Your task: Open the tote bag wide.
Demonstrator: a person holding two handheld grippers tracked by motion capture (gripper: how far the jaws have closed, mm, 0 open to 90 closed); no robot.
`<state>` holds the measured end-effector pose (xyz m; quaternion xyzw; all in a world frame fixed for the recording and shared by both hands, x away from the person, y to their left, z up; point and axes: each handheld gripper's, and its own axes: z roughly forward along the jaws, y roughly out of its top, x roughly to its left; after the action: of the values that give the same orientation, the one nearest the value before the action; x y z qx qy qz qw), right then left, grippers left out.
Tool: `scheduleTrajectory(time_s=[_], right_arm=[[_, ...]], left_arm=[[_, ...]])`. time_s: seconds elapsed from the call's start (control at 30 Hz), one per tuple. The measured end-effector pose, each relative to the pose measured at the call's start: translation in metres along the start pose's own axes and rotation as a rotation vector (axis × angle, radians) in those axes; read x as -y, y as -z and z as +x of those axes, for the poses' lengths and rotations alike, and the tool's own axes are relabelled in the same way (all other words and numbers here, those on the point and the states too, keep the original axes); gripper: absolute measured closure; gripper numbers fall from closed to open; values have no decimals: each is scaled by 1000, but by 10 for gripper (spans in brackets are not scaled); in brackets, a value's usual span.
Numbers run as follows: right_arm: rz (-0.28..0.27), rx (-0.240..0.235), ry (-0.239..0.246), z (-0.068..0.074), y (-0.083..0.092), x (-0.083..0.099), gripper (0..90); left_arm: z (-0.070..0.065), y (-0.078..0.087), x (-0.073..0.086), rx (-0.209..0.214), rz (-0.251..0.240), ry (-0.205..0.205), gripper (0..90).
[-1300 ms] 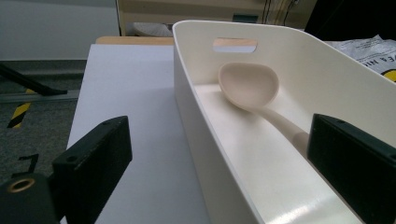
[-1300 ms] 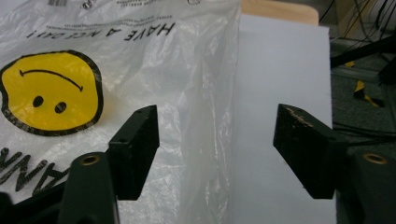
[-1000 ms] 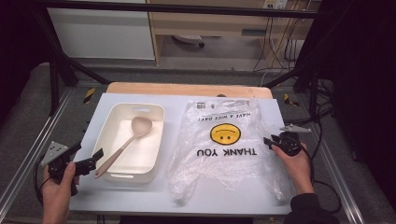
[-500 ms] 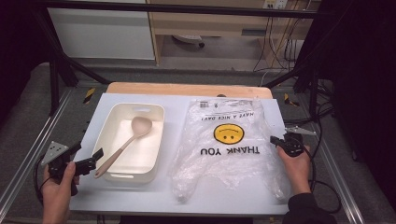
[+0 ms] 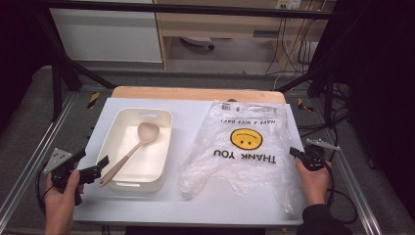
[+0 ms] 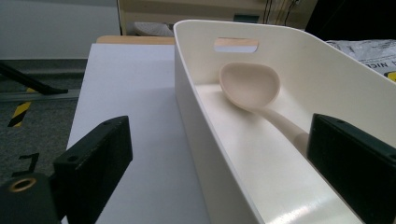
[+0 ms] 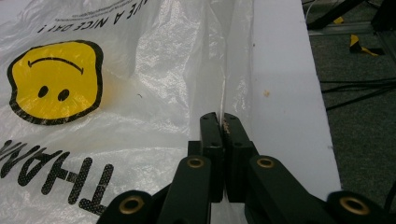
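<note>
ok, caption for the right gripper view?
Right gripper shut on the edge of the smiley plastic bag on the white table.

left gripper (image 5: 100, 166) — black, grey three-cornered plate | right gripper (image 7: 222, 122) — black, brass screws, black cable | dark sleeve (image 5: 320, 220)

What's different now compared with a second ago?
The right gripper slid toward the person along the plastic bag's right edge; its jaws have just been closing and now pinch that edge. The left gripper, open by the tub, and the spoon stayed put.
</note>
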<state>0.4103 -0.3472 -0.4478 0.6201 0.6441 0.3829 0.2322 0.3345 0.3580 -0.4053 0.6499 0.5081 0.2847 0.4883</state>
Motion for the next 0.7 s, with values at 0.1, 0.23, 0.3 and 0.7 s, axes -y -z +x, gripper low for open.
scheduleTrajectory(time_s=[0.1, 0.23, 0.3, 0.7], right_arm=[[9, -6, -12, -2, 2, 4, 880], [-12, 4, -10, -4, 4, 4, 806], [-27, 7, 10, -3, 6, 3, 719], [-125, 18, 177, 34, 23, -16, 192]], left_arm=[[-1, 0, 0, 0, 1, -6, 66], [0, 1, -1, -4, -3, -6, 66], [0, 1, -1, -4, -5, -1, 66], [0, 2, -1, -6, -10, -1, 66]])
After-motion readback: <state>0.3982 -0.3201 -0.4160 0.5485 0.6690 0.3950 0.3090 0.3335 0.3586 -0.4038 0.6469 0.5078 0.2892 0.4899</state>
